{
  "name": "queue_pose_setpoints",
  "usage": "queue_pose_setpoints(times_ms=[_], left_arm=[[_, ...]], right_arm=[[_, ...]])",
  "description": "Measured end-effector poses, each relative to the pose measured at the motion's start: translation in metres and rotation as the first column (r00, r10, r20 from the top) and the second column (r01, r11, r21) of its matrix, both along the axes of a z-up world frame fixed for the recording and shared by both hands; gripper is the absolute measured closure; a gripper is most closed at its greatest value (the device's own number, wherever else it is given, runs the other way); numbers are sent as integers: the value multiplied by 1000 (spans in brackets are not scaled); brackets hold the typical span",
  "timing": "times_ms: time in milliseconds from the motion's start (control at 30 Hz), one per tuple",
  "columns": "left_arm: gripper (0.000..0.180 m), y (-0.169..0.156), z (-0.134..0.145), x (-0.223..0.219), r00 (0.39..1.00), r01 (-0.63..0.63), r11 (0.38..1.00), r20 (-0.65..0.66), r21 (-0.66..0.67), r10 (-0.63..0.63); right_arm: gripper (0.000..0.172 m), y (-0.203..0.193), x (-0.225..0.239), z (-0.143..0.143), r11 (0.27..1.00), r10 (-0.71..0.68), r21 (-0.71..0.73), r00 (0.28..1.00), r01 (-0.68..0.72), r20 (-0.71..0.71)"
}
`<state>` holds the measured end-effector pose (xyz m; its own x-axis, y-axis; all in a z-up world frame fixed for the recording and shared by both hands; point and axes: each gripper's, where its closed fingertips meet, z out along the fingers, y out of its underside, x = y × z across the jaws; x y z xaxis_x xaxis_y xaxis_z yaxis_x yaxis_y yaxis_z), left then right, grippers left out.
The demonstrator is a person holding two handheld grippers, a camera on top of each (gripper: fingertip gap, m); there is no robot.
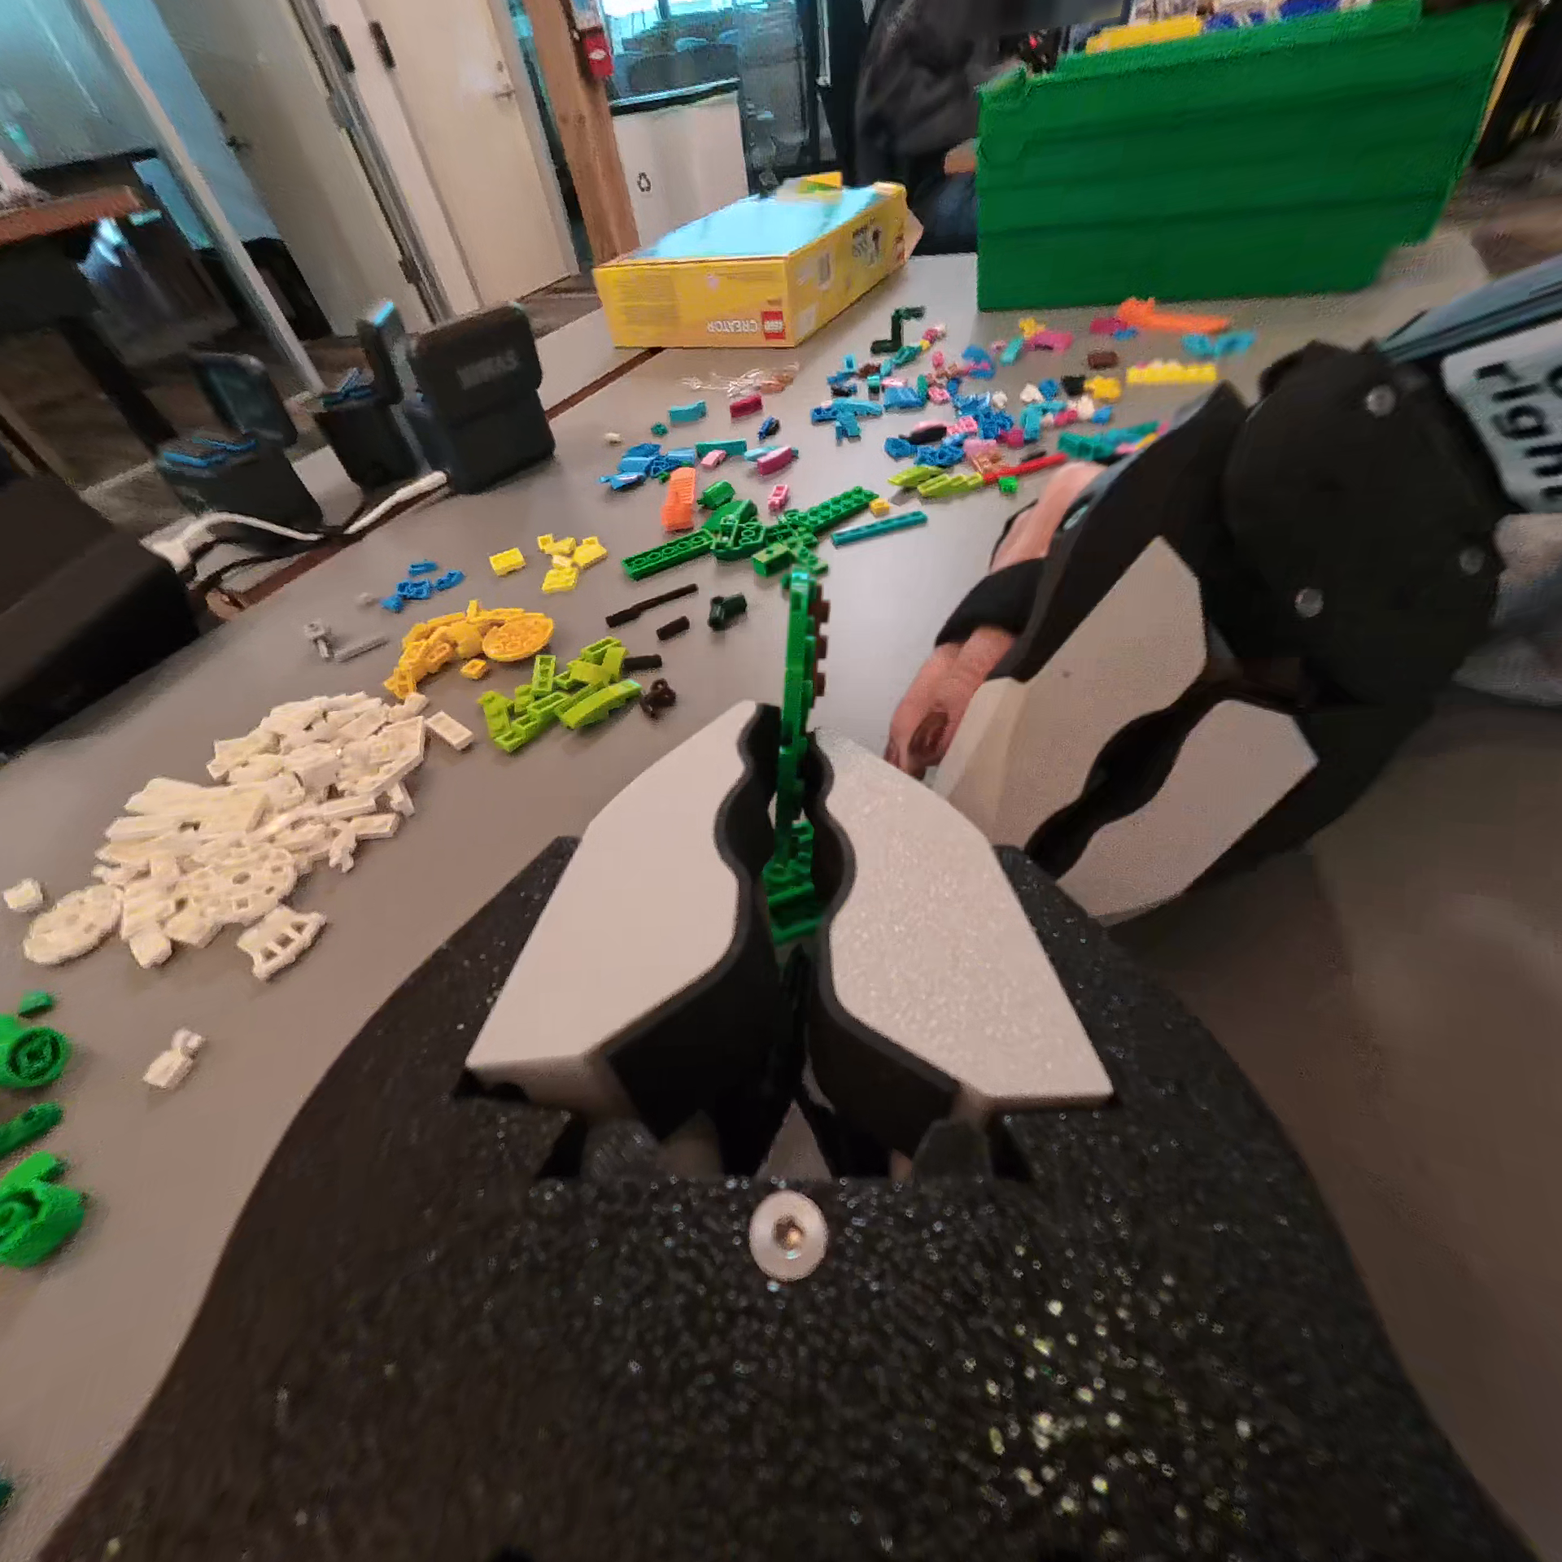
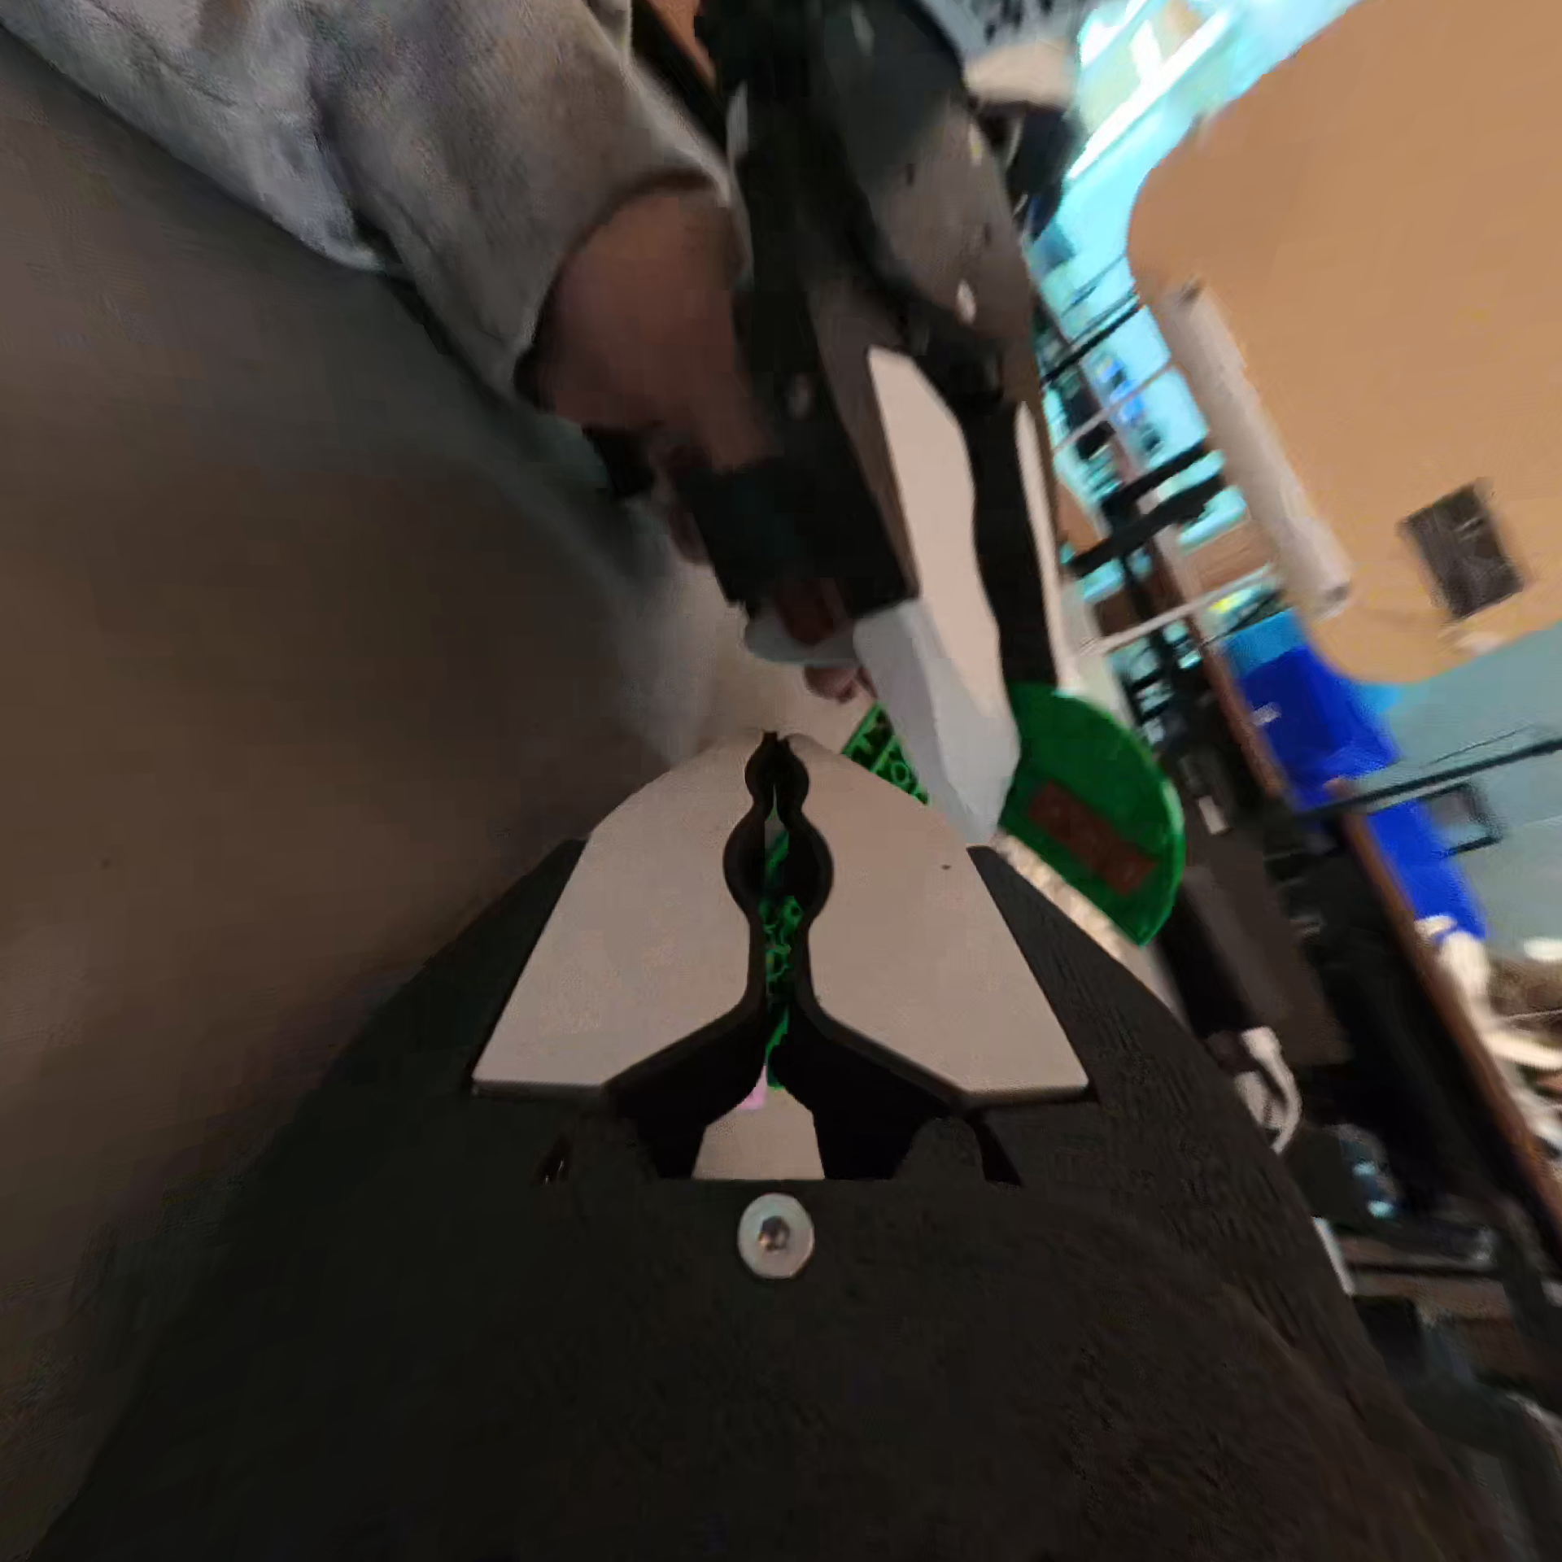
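Observation:
In the left wrist view my left gripper point(image 1: 790, 735) is shut on a green brick build point(image 1: 794, 676) seen edge-on, standing up between the pads, with brown studs point(image 1: 818, 642) along its right side. The right wrist view shows the same build as a green half-round plate point(image 2: 1090, 811) with a brown tile point(image 2: 1090, 832), held by the left gripper's white finger point(image 2: 930, 718). My right gripper point(image 2: 771, 744) is shut, tips touching, right beside that plate; green shows through the hollows between its pads. It also shows in the left wrist view point(image 1: 1065, 824), just right of the build, with a person's hand point(image 1: 930, 727) behind it.
On the grey table point(image 1: 1268, 1099) lie sorted piles: white pieces point(image 1: 228, 828), yellow point(image 1: 473, 642), lime point(image 1: 558, 693), long green plates point(image 1: 744, 528), mixed colours point(image 1: 972, 406). A yellow box point(image 1: 752, 270) and a green bin point(image 1: 1217, 161) stand at the back; black cases point(image 1: 482, 397) stand at the left edge. The tips of one gripper are about 5 centimeters away from the tips of the other.

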<state>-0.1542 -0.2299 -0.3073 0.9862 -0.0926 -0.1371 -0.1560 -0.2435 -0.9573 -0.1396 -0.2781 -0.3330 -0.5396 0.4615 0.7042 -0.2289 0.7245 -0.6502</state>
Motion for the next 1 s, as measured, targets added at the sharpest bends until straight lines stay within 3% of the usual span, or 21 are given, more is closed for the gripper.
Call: queue_pose_setpoints(times_ms=[67, 133, 267, 433, 500, 600, 700, 767, 867, 933, 1000], left_arm=[[176, -1, 1, 0, 1000, -10, 1000, -30, 13, 10], [176, -4, 7, -8, 999, -22, 999, 45, 45, 20], [176, -9, 17, -23, 989, -53, 992, 142, 117, 37], [175, -11, 27, -9, 983, 44, 981, 169, 191, -77], [175, -13, 32, 5, 958, 135, 965, 220, 226, -186], [175, -17, 36, 23, 887, 255, 933, 323, 255, -331], [175, -19, 35, 31, 838, 323, 913, 373, 249, -398], [175, -20, 33, 36, 828, 354, 907, 376, 228, -417], [175, -19, 30, 38, 833, 358, 911, 369, 205, -411], [172, -16, 30, 30, 853, 304, 931, 378, 202, -360], [156, -13, 32, 19, 890, 223, 949, 350, 223, -291]], right_arm=[[172, 5, 0, 17, 993, -14, -117, 999, 10, -33], [172, 18, -1, 35, 963, -42, -268, 999, 32, -33], [160, 33, -2, 50, 927, -91, -372, 993, 56, -79], [152, 60, -6, 79, 812, -173, -580, 977, 68, -128], [152, 57, -2, 82, 744, -80, -668, 994, 11, -73], [152, 37, 10, 81, 605, 195, -793, 979, -70, 62], [152, 39, 11, 84, 486, 287, -872, 953, -54, 101], [153, 40, 12, 85, 455, 319, -889, 941, -46, 114], [168, 37, 15, 84, 449, 362, -892, 924, -56, 124], [169, 37, 13, 83, 460, 353, -887, 926, -45, 136], [169, 41, 11, 85, 479, 298, -877, 948, -48, 112]])
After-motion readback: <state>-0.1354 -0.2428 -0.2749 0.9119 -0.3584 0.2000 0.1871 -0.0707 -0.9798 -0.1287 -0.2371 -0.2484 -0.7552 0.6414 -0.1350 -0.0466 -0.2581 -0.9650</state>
